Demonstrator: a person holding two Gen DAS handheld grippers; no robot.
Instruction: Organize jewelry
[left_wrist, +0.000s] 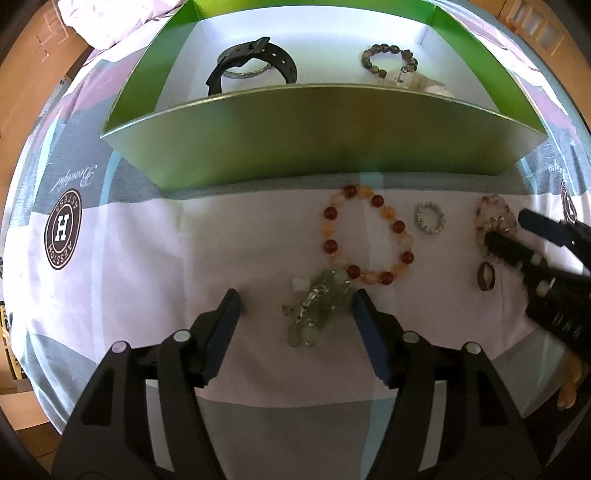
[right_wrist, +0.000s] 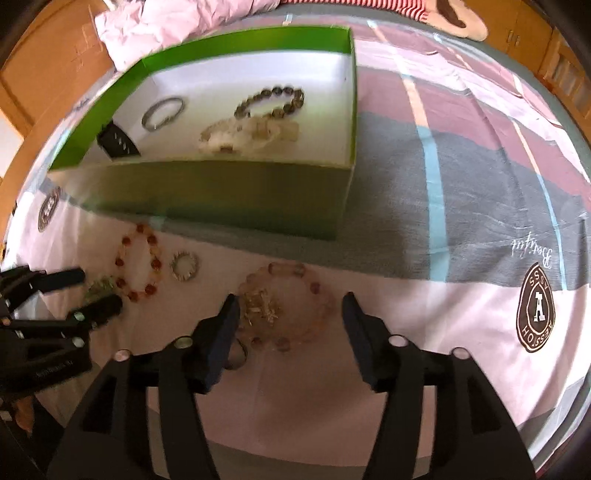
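Between the spread pads of the left gripper (left_wrist: 295, 314) lies the pale green bracelet (left_wrist: 317, 306), touched by neither pad, and a red and amber bead bracelet (left_wrist: 369, 236) just past its far end could get snagged if the jaws close too far forward. Between the open right gripper (right_wrist: 290, 314) fingers sits the clear pink bracelet (right_wrist: 288, 306), loose on the bedsheet (right_wrist: 424, 306). Its left pad stands over a small ring (right_wrist: 236, 356), so a pinch could catch cloth or drag the ring, well short of the green box (right_wrist: 221, 192) beyond both.

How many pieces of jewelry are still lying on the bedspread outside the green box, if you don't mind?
5: red-orange bead bracelet, silver ring, pale green bracelet, pink bracelet, dark ring. More may be hidden.
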